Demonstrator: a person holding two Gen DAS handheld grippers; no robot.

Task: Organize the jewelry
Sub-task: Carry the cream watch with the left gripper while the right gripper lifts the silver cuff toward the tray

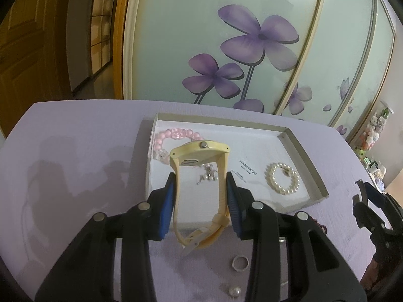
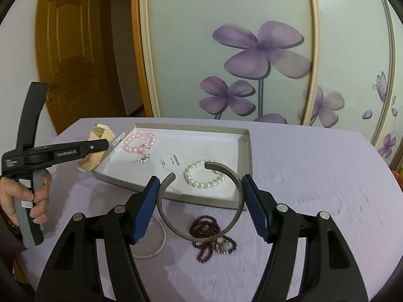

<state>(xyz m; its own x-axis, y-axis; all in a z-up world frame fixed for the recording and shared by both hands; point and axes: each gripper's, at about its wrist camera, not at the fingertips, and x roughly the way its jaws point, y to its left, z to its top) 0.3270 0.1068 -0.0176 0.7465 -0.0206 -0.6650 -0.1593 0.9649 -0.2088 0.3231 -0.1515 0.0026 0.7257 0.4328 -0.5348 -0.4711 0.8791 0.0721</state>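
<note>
Clamped between the blue pads of the left gripper (image 1: 201, 196) is a yellow watch (image 1: 199, 176), held by the two sides of its strap loop, with the case at the far end and the buckle hanging nearest the camera. Its long axis runs toward twelve o'clock, straight along the fingers. The white tray (image 1: 306, 156) lies ahead at twelve o'clock, and the watch case is already seen over the tray's near-left part, just short of the pink bead bracelet (image 1: 176, 136) at eleven o'clock and left of the pearl bracelet (image 1: 282, 178) at two o'clock.

The right gripper (image 2: 201, 201) is closed on a grey open cuff bangle (image 2: 201, 236), its gap turned toward twelve o'clock; the bangle overlaps the tray's near rim in that view. A dark red bead string (image 2: 209, 229) and a thin pale bangle (image 2: 161, 241) lie on the purple table (image 2: 314, 176) under it.

Both loads are judged close to release; the left appears further over the tray floor.
</note>
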